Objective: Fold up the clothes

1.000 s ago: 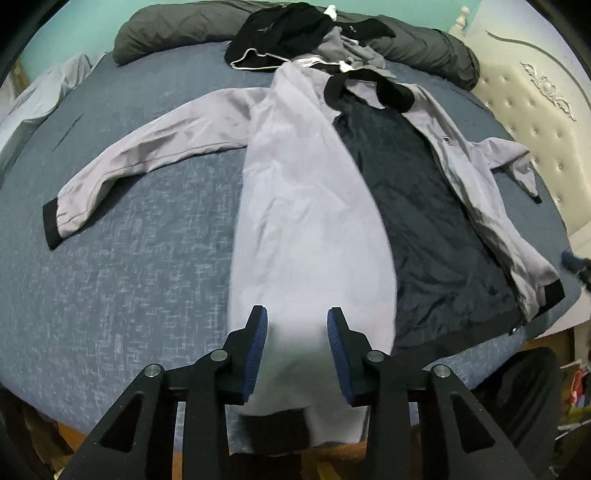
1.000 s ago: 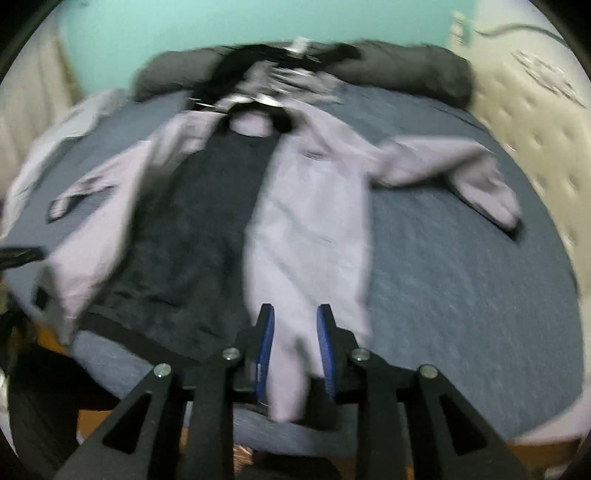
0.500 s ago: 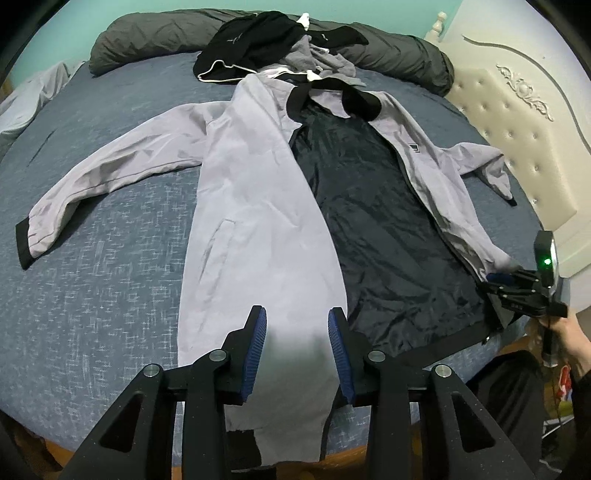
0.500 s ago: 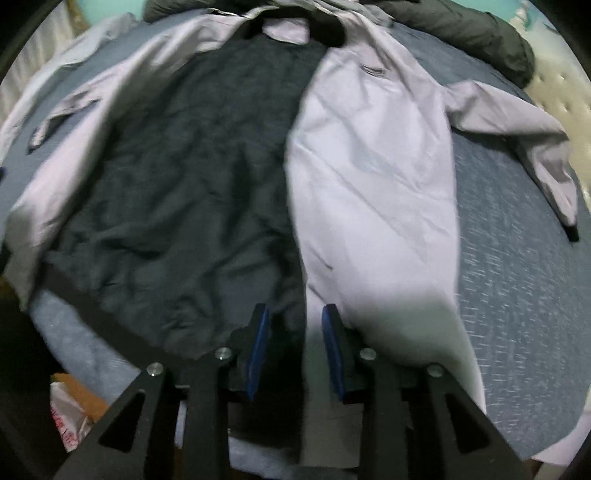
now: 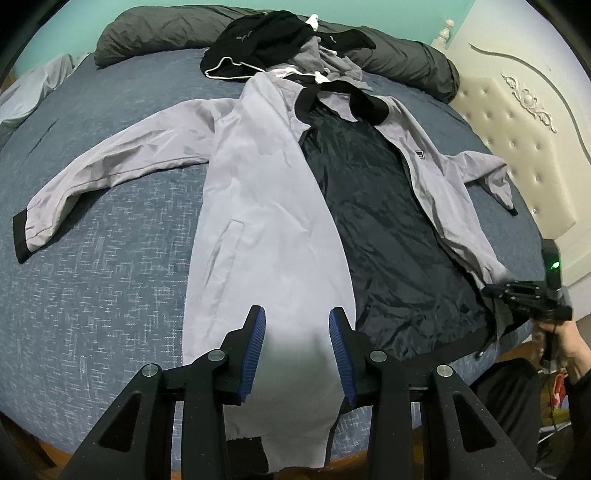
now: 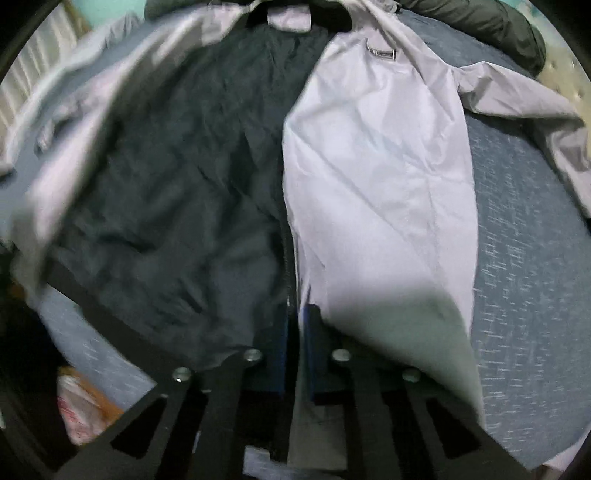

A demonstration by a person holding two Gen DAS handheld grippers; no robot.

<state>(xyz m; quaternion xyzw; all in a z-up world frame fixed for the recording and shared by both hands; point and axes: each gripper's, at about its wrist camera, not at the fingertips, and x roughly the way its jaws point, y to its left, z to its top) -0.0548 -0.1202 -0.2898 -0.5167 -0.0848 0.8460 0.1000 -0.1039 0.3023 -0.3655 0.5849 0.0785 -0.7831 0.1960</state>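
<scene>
Grey jacket (image 5: 266,206) spread flat on blue bed (image 5: 110,266), unzipped, dark lining (image 5: 380,229) exposed down the middle. Left front panel folded across lining, right front panel lying open at the bed's edge. Left sleeve stretched out over the cover, black cuff (image 5: 20,236) at its end; right sleeve bent toward cream headboard (image 5: 517,122). Pile of black and grey clothes (image 5: 280,44) just beyond the collar, against a dark rolled duvet (image 5: 155,33). Left hand-held gripper (image 5: 297,321) above the jacket hem, blue pads (image 5: 255,343) wide apart, nothing between them. Right hand-held gripper (image 6: 295,317) low at the hem, pads nearly together with the zipper edge of the right panel running between them; clamped on the jacket, as far as the blurred wrist view allows. Seen from the left wrist, right hand-held gripper at the panel's lower corner, a person's hand (image 5: 565,339) on its grip.
</scene>
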